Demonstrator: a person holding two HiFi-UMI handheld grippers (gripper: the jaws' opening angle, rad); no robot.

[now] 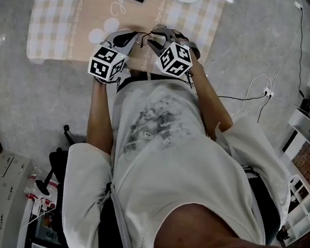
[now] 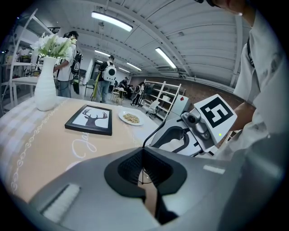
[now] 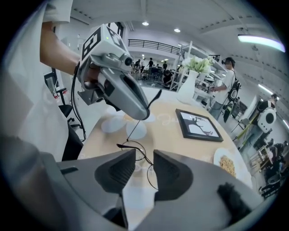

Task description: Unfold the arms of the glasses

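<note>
Here we have the glasses (image 3: 134,153) low over the near edge of the table (image 3: 174,131), between the two grippers; whether they rest on it or hang just above it we cannot tell. The left gripper (image 2: 143,170) is clamped tight on one thin wire arm (image 3: 135,130) near its tip. That arm slants down from the jaws to the hinge beside the nearer lens, so it looks swung out already. The right gripper (image 3: 144,168) has its jaws apart with nothing pressed between them; the glasses show through the gap, just beyond the pads. The step in hand, as we judge it, is the second arm. To do it well we would hold the left grip steady as an anchor and bring the right jaws in low. We would close on the free arm near its end, not on a lens or the bridge, and swing it out slowly about its hinge, stopping once it resists, since wire this thin bends easily. The long axis, lens to lens, runs in the right gripper view from upper left to lower right, with the held arm rising toward the left gripper. The second arm we cannot make out.
</note>
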